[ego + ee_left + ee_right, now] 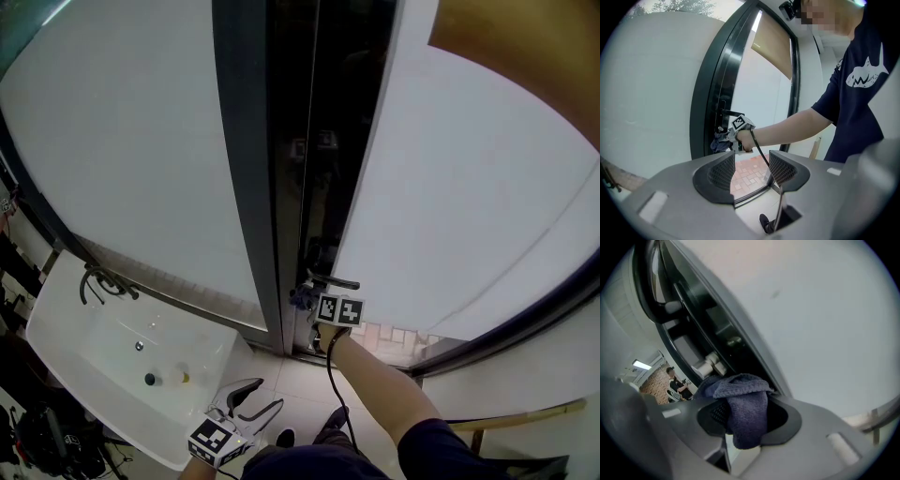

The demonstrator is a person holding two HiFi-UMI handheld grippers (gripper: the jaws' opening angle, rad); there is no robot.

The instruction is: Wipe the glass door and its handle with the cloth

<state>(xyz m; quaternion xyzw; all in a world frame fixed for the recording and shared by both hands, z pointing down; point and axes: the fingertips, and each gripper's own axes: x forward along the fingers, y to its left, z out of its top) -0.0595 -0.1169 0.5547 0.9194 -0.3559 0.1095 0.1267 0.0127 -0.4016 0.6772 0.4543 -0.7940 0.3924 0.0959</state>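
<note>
Head view: your right gripper [317, 307] meets the dark vertical edge of the glass door [459, 206], just beside the handle [337, 282]. The cloth [299, 299] is bunched at its tip against that edge. The frosted pane spreads wide to the right, and the dark frame [246, 187] stands close on the left. Your left gripper [251, 398] hangs low, well apart from the door, beside the white sink [56, 328] and its faucet [98, 281]. Left gripper view: its jaws stand apart and hold nothing. Brick paving [750, 174] and the door's lower rail show through the gap, and your right forearm [787, 129] reaches across to the door edge ahead. Right gripper view: the jaws are clamped on the blue-grey cloth [740, 394], which folds over their tips and touches the door's edge. A pale latch part [710, 364] sits just beyond in the dark channel, and frosted glass fills the upper right.
</note>
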